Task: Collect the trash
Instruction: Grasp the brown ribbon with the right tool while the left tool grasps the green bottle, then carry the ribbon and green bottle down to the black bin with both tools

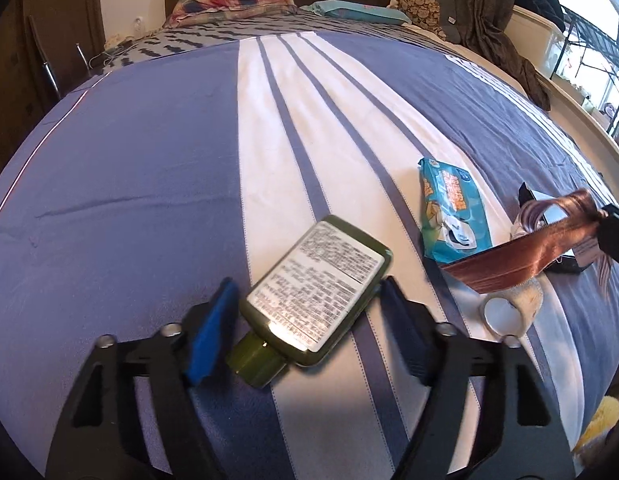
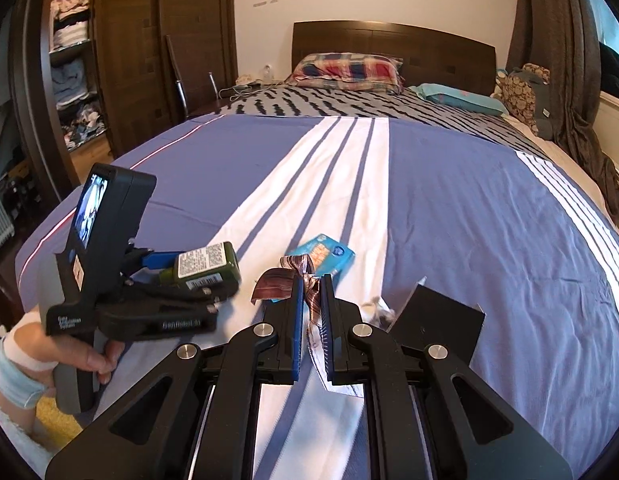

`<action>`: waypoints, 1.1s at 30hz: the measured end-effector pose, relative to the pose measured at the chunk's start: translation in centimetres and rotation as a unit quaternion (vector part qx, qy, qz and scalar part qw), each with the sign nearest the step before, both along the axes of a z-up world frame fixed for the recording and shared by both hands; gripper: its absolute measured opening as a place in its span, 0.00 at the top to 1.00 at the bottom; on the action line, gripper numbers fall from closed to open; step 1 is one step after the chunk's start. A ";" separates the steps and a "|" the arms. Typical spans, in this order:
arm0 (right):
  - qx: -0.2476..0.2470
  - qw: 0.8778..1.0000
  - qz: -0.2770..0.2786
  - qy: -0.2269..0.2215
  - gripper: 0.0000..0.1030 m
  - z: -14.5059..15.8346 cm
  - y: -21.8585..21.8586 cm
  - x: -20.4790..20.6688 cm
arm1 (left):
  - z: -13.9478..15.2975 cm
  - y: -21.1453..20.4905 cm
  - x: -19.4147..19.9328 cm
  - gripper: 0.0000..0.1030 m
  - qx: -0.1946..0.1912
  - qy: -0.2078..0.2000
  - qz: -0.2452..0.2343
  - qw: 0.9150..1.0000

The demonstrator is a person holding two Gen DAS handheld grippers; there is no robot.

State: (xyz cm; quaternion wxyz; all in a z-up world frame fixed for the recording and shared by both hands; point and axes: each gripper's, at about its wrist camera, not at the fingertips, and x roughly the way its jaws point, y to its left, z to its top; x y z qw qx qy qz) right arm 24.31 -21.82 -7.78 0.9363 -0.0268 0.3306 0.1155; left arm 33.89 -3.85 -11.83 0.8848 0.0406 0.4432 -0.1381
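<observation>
A flat green bottle [image 1: 317, 284] with a white printed label lies between the fingers of my left gripper [image 1: 307, 300]; the blue pads stand wide on either side, not pressing it. It also shows in the right wrist view [image 2: 207, 266]. My right gripper [image 2: 311, 288] is shut on a brown satin ribbon [image 2: 305, 280], which stretches across the left wrist view [image 1: 529, 256]. A blue snack packet [image 1: 449, 208] lies on the bed, also in the right wrist view [image 2: 327, 256]. A roll of clear tape [image 1: 509, 308] lies under the ribbon.
The bed [image 1: 149, 160] has a blue cover with white stripes. A small black box [image 2: 437, 312] with clear wrapping sits right of my right gripper. Pillows [image 2: 345, 68] lie at the headboard. A wardrobe [image 2: 89, 60] stands left; a curtain [image 2: 581, 100] hangs right.
</observation>
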 end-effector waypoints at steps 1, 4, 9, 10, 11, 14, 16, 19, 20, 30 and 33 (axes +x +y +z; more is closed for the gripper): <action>0.001 1.000 -0.001 0.000 0.91 -0.1 -0.2 -0.2 | 0.1 0.0 -0.2 0.44 0.001 -0.001 -0.001 1.000; 0.004 1.000 -0.005 -0.002 0.91 0.0 -0.5 -1.0 | 0.1 0.0 -1.1 0.52 0.004 -0.003 0.001 1.000; 0.003 1.000 -0.011 -0.008 0.91 0.2 -0.8 -2.8 | 0.3 0.5 -3.7 0.54 0.004 -0.008 0.001 1.000; 0.004 1.000 -0.012 -0.009 0.91 0.2 -0.8 -3.2 | 0.4 0.7 -4.6 0.54 0.000 -0.010 0.002 1.000; 0.005 1.000 -0.012 -0.010 0.91 0.3 -0.9 -3.6 | 0.6 0.8 -5.1 0.54 -0.003 -0.012 0.003 1.000; 0.009 1.000 -0.012 -0.013 0.91 0.7 -1.0 -4.8 | 1.1 1.2 -7.3 0.54 -0.011 -0.018 0.004 1.000; 0.010 1.000 -0.010 -0.016 0.91 1.1 -1.1 -5.7 | 1.8 1.4 -8.8 0.54 -0.016 -0.025 0.003 1.000; 0.012 1.000 -0.009 -0.024 0.91 1.7 -1.1 -7.2 | 3.4 1.6 -11.4 0.55 -0.022 -0.044 0.002 0.999; 0.013 0.999 -0.008 -0.028 0.91 2.0 -1.1 -7.9 | 3.8 1.7 -12.1 0.55 -0.024 -0.049 0.002 0.999; 0.027 0.999 0.002 -0.046 0.91 3.2 -1.2 -13.3 | 7.8 1.1 -20.1 0.55 -0.036 -0.097 -0.016 0.995; 0.031 0.998 0.003 -0.051 0.91 3.4 -1.1 -15.1 | 8.3 1.1 -22.2 0.55 -0.041 -0.105 -0.020 0.993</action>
